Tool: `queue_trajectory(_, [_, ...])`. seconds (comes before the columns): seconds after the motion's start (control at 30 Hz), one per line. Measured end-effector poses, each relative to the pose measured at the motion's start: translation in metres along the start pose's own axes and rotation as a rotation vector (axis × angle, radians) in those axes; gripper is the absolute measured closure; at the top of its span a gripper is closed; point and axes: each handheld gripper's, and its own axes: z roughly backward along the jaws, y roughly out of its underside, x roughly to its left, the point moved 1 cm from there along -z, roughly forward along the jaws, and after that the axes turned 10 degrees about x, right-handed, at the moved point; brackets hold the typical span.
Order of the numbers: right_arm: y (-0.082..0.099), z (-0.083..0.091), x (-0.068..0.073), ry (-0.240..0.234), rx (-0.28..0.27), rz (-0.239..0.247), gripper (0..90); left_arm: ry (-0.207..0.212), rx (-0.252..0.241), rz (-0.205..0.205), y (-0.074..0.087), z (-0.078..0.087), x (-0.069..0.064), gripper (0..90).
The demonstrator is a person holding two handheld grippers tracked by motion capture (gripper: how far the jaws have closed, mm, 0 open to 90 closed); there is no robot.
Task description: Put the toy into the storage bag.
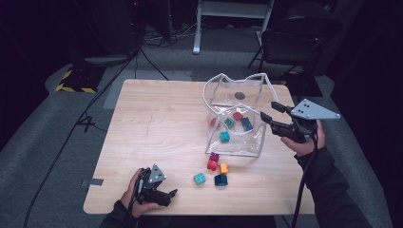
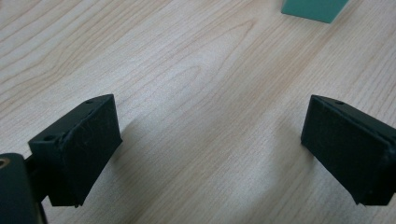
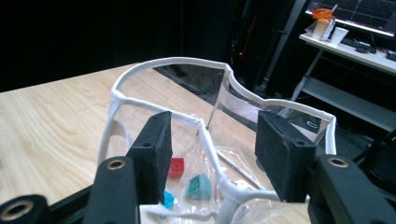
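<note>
A clear plastic bag (image 1: 235,142) with a white rim (image 3: 140,70) stands open at the table's centre right. It holds several small blocks in red, teal and dark blue, among them a red block (image 3: 176,167) and a teal block (image 3: 200,185). My right gripper (image 1: 268,110) is at the bag's right side and is open. In the right gripper view the white rim runs between its pads (image 3: 156,140) without being pinched. My left gripper (image 1: 172,194) rests near the front edge, open (image 2: 210,112) over bare wood, with a teal block (image 2: 313,9) just beyond it.
In front of the bag, loose blocks lie on the wooden table (image 1: 157,118): a magenta-and-red one (image 1: 213,161), an orange one (image 1: 224,168), a teal one (image 1: 199,178) and a dark blue one (image 1: 220,180). A chair (image 1: 294,38) and cables are on the floor beyond.
</note>
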Motion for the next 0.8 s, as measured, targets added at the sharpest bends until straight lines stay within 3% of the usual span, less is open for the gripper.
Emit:
queue_trajectory(0.43, [0.018, 0.017, 0.020, -0.071, -0.009, 0.042, 44.2, 0.000, 0.000, 0.000, 0.000, 0.000, 0.000, 4.9])
queue_trajectory(0.8, [0.052, 0.009, 0.045, -0.144, 0.021, 0.057, 42.3, 0.000, 0.000, 0.000, 0.000, 0.000, 0.000, 4.9])
